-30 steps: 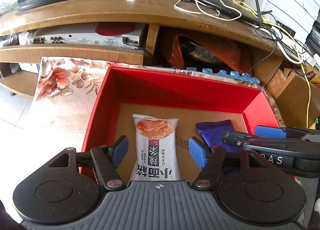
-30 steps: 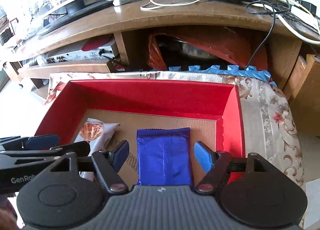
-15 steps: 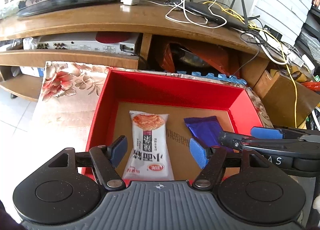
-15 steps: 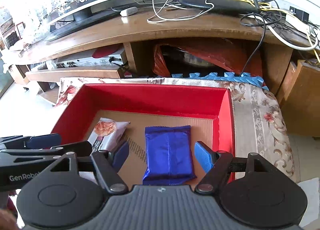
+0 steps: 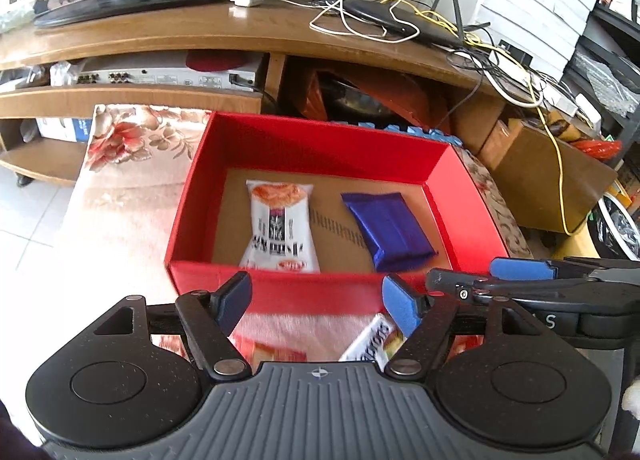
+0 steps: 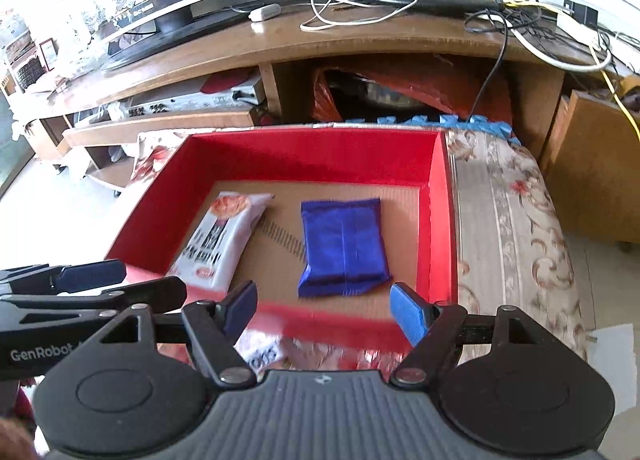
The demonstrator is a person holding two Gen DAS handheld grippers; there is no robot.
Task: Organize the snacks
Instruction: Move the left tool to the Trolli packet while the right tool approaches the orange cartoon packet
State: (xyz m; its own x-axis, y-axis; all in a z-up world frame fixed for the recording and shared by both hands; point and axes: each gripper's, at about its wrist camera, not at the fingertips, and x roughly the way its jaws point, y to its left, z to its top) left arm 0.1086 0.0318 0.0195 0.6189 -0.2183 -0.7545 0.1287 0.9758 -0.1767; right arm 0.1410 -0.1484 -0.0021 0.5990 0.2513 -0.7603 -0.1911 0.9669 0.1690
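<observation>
A red box (image 5: 320,142) (image 6: 304,148) with a cardboard floor sits on a floral cloth. Inside lie a white snack packet (image 5: 280,228) (image 6: 218,240) on the left and a blue snack packet (image 5: 386,226) (image 6: 342,246) on the right. My left gripper (image 5: 316,300) is open and empty, above the box's near wall. My right gripper (image 6: 324,306) is open and empty, just short of the near wall. More snack packets (image 5: 372,340) (image 6: 264,354) lie on the cloth below the grippers, partly hidden.
A wooden TV stand (image 5: 200,28) with a monitor, router and tangled cables stands behind the box. A silver receiver (image 5: 160,74) sits on its shelf. A cardboard box (image 5: 540,180) stands at the right. White floor tiles lie at the left.
Both grippers have drawn back and up from inside the box to its near edge, leaving the white and blue packets lying on the box floor. Packets outside the box have come into view.
</observation>
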